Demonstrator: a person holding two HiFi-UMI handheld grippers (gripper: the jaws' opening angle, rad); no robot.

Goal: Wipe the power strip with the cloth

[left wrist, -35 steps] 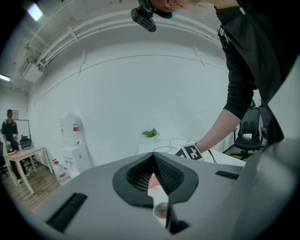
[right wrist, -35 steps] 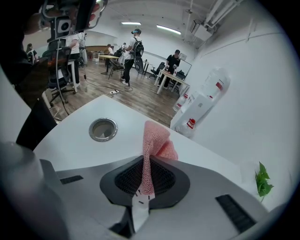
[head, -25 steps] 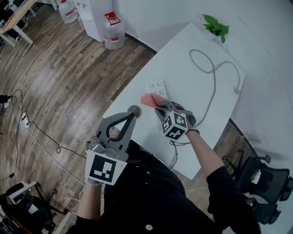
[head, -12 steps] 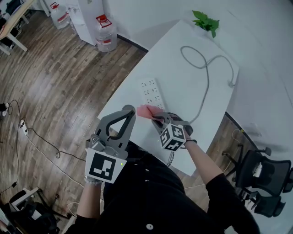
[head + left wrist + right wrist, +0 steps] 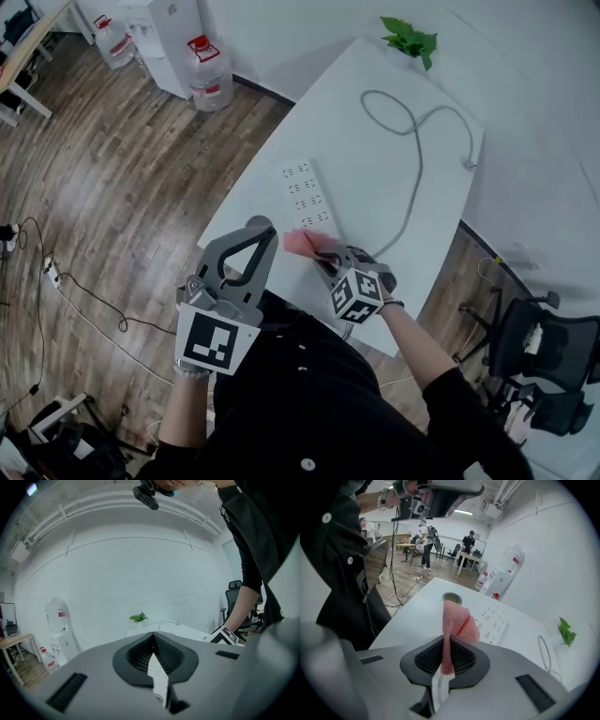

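Head view: power strip (image 5: 307,193) lengthwise near-to-far

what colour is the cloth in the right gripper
Pink, with a fine mesh weave. The cloth shows best in the right gripper view, pinched between the jaws.

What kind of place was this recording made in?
Probably an office or shared workroom: a black swivel office chair stands beside the white table, red-capped clear water jugs sit on the wood-plank floor, and people stand near desks farther back.
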